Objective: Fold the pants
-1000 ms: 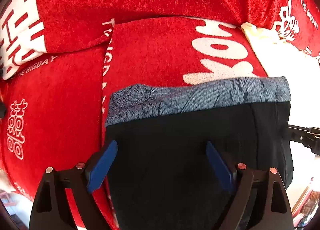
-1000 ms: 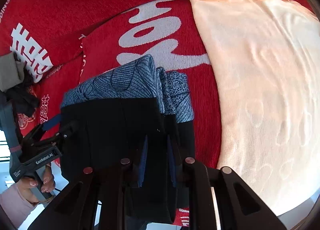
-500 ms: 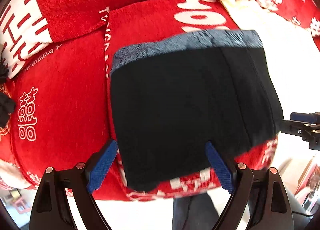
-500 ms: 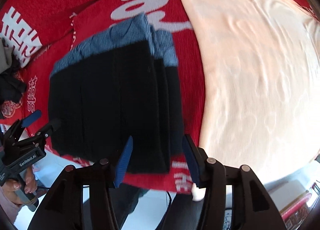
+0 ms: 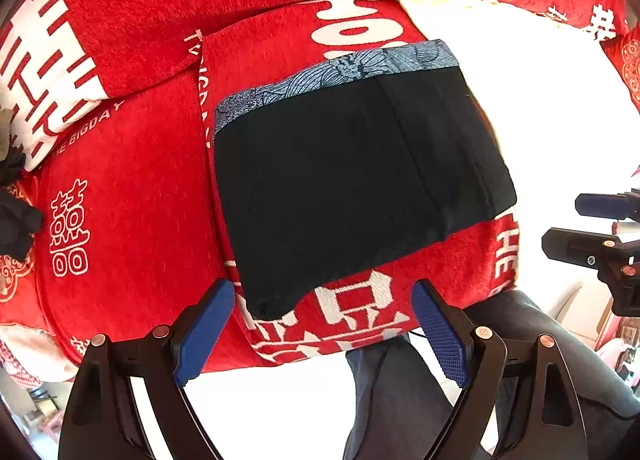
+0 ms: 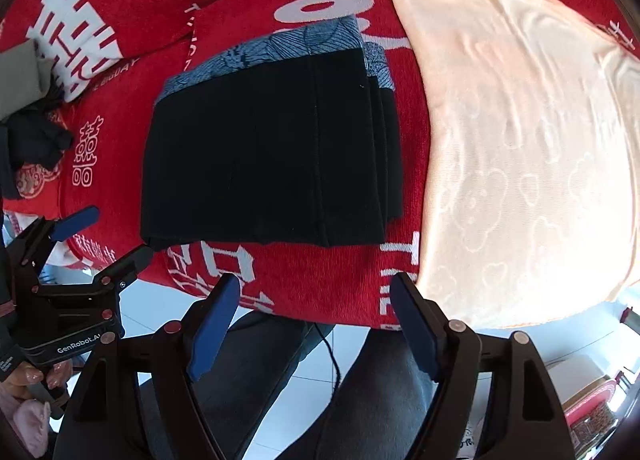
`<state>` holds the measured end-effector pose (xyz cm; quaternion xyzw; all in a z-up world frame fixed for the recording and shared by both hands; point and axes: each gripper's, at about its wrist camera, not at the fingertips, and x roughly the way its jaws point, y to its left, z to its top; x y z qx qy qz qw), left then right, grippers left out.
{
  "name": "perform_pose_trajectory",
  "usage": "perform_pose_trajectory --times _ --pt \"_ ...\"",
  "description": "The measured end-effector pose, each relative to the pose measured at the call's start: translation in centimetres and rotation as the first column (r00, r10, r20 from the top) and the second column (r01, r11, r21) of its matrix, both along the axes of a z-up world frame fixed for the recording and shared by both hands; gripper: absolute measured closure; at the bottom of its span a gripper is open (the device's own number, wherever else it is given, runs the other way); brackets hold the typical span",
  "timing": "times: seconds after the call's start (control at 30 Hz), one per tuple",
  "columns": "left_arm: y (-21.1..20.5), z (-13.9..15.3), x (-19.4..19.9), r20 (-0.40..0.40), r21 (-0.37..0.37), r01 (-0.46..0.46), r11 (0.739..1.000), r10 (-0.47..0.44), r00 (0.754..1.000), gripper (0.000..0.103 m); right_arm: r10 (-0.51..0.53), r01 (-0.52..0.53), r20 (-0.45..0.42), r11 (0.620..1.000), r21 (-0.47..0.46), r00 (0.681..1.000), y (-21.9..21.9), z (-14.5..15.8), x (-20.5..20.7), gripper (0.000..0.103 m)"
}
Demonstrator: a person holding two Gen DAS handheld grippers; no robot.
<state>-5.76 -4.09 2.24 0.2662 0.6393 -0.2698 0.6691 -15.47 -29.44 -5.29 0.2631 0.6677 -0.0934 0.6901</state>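
The black pants lie folded into a flat rectangle on the red cloth, with a blue patterned band along the far edge. They also show in the right wrist view. My left gripper is open and empty, held off the near edge of the surface. My right gripper is open and empty, also back from the near edge. Each gripper shows in the other's view: the right one and the left one.
A peach cloth covers the surface right of the pants. Dark garments are piled at the far left. The person's legs in dark trousers are below the near edge, above a white tiled floor.
My right gripper has let go of the pants and opened. Both grippers have drawn back toward the near edge, and the folded pants now lie free on the red cloth.
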Motion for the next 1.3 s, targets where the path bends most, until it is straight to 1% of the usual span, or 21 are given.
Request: perform_pose_trajectory --times 0.07,0.1,0.17,0.3,0.43,0.5,0.57,0.67,0.87,1.0,1.17,1.3 --pt "0.1 0.4 -0.1 -0.001 -0.012 -0.004 1.0 0.004 1.0 0.011 0.011 -0.011 -0.004 1.0 -0.015 1.0 0.1 0.6 0.0 0.022" --pt "0.1 0.6 -0.2 0.003 -0.011 -0.005 1.0 0.005 1.0 0.0 0.015 -0.015 -0.005 1.0 -0.021 1.0 0.2 0.9 0.0 0.022" --pt "0.1 1.1 -0.2 0.026 -0.015 -0.006 1.0 0.006 1.0 0.0 0.017 -0.017 0.002 0.999 -0.029 1.0 0.2 1.6 0.1 0.022" --pt "0.0 1.7 0.2 0.032 -0.02 -0.017 1.0 0.018 0.999 0.0 0.026 -0.025 0.026 0.999 -0.045 0.999 0.3 3.0 0.4 0.019" --pt "-0.1 2.4 1.0 0.048 -0.023 -0.047 0.999 0.048 0.998 0.0 0.038 -0.034 0.052 0.996 -0.085 0.998 0.6 4.3 1.1 0.017" --pt "0.1 3.0 1.5 0.065 -0.032 -0.068 0.997 0.07 0.995 0.0 0.037 -0.03 0.067 0.994 -0.105 0.997 0.6 5.0 1.5 0.0" --pt "0.3 3.3 1.8 0.072 -0.041 -0.089 0.995 0.092 0.993 0.0 0.031 -0.021 0.092 0.994 -0.112 0.995 0.6 5.7 1.7 0.0" --pt "0.8 3.5 2.3 0.069 -0.047 -0.122 0.991 0.125 0.99 0.0 0.032 -0.02 0.104 0.993 -0.113 0.994 0.7 6.3 2.2 0.0" --pt "1.5 3.1 2.8 0.073 -0.024 -0.173 0.985 0.174 0.982 0.0 0.042 -0.029 0.077 0.987 -0.159 0.996 1.1 6.7 3.2 0.0" --pt "1.9 2.9 2.9 0.067 -0.017 -0.203 0.979 0.204 0.977 0.0 0.012 0.0 0.065 0.985 -0.172 0.998 0.7 6.4 3.4 0.0" --pt "1.9 2.8 3.1 0.071 -0.015 -0.21 0.978 0.21 0.975 0.0 -0.005 0.013 0.044 0.983 -0.182 0.999 0.3 6.0 3.4 0.0" --pt "2.0 2.6 3.3 0.055 -0.016 -0.22 0.975 0.22 0.974 0.0 0.003 0.002 0.03 0.984 -0.18 1.0 0.4 5.7 3.5 0.0"
